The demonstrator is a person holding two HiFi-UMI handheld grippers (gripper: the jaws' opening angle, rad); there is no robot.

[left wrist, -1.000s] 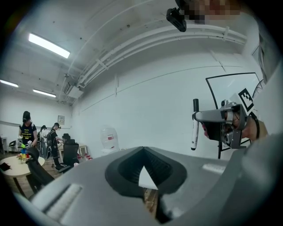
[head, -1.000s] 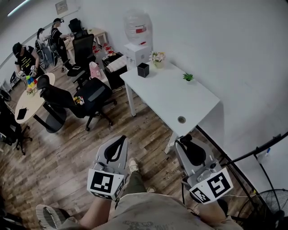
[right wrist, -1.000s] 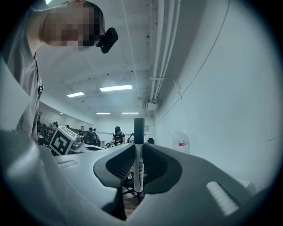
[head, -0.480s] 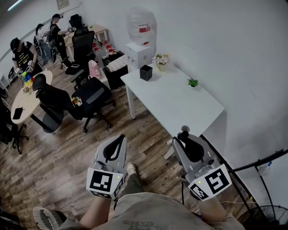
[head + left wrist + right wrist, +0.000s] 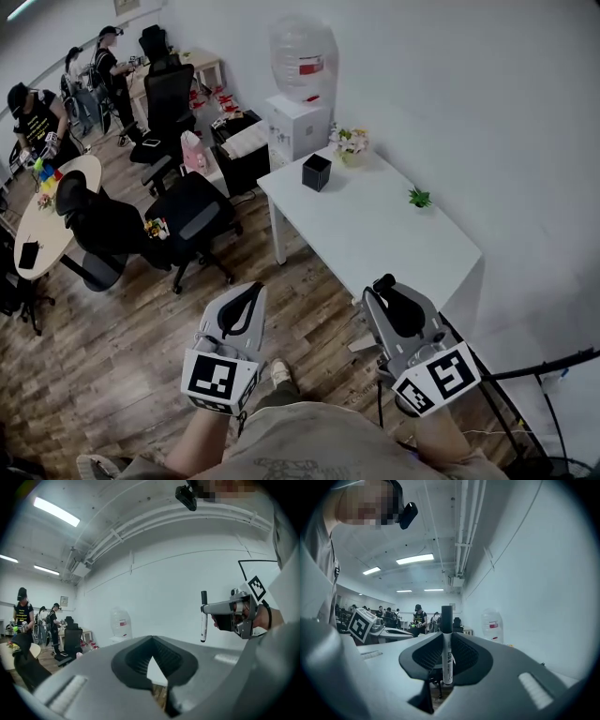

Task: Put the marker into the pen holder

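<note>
The marker point(image 5: 447, 653) stands clamped upright in the right tool point(image 5: 383, 284); the left tool point(image 5: 251, 291) is closed, empty. Carrying step: next, approach what seems the pen holder point(image 5: 317, 172) on the table point(image 5: 375, 234), well apart.

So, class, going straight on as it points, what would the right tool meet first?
Probably the black pen holder on the white table; the right tool, holding the marker, points that way, though it may pass above it.

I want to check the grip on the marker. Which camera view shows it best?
The right gripper view: the marker stands upright, clamped in the right gripper. The left gripper view shows it small, from the side. The head view shows only its black cap.
</note>
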